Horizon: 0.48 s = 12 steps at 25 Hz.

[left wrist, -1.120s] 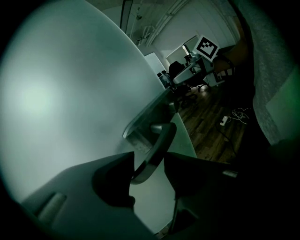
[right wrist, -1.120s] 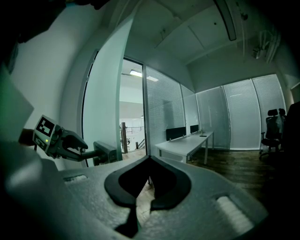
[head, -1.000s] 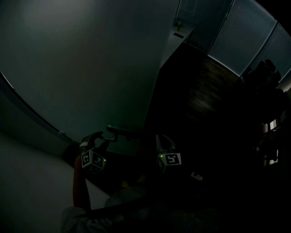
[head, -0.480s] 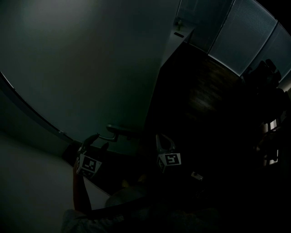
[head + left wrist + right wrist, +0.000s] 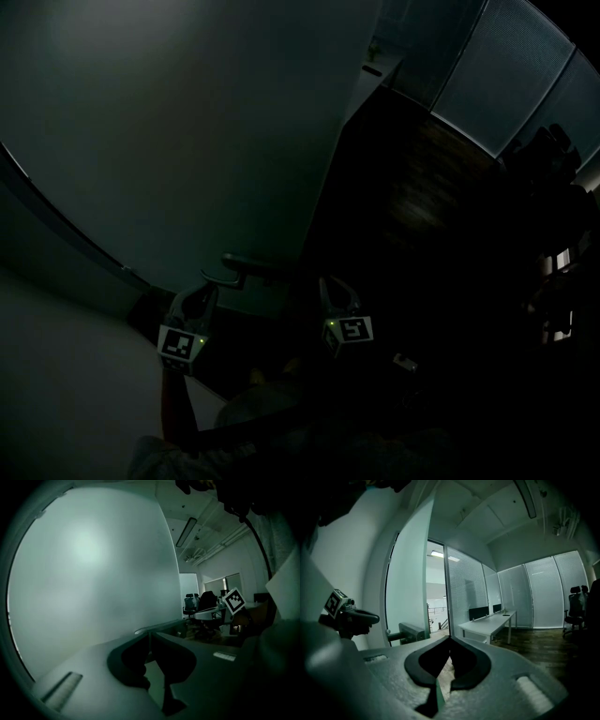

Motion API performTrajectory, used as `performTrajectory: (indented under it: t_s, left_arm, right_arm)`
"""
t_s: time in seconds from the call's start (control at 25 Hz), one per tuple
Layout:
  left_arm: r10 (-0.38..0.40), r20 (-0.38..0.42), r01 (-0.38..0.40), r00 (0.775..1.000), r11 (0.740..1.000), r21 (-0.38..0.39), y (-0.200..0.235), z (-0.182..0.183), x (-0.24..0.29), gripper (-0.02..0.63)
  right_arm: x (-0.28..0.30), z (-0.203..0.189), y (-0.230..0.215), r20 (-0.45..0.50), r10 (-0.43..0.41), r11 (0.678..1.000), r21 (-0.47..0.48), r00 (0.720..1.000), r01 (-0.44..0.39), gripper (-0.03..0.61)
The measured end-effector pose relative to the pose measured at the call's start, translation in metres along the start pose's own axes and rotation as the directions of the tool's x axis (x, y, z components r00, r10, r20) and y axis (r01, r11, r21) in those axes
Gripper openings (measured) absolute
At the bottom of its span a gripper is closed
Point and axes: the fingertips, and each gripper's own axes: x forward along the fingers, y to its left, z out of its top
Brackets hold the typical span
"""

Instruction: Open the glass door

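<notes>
The left gripper (image 5: pixel 150 634) points at the frosted glass door (image 5: pixel 93 573), which fills everything ahead of and to the left of its jaws. Its jaws have just been closing and now stand almost together, with only a thin seam between them and nothing visible in that seam. The pale lever of the door handle (image 5: pixel 159 626) runs right across their tips, but it is too dim to tell whether the pads pinch it. In the head view this gripper reaches up from below to the free end of the lever. Past the jaws to the right are an office chair (image 5: pixel 190 603) and the marker cube of the other gripper. The right gripper (image 5: pixel 449 638) is held apart from the door, its jaws closed tip to tip on nothing. Ahead of them is the open doorway, with the door's edge and handle to their left. A long white table (image 5: pixel 487 623) and a wall of blinds (image 5: pixel 543 592) lie ahead to the right.
</notes>
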Motion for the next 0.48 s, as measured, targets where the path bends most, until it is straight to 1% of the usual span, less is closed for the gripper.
performTrajectory:
  t_s: [0.12,0.28,0.48]
  left_arm:
    - [0.014,0.027,-0.012,1.0,0.999,-0.048,-0.005,0.003,0.001,0.005]
    - [0.026,0.036,-0.023,0.999,0.994,-0.105,-0.01,0.004,0.006,0.003]
    - [0.062,0.05,-0.055,0.997,0.991,-0.12,-0.01,0.011,0.008,0.003]
  right_arm:
    - [-0.001,0.004,0.004,0.008,0.006,1.0,0.0,1.0,-0.006,0.002]
    - [-0.001,0.006,0.008,0.019,0.02,1.0,0.006,1.0,-0.02,0.002]
    - [-0.004,0.011,0.017,0.033,0.047,0.999,0.003,0.998,-0.047,0.002]
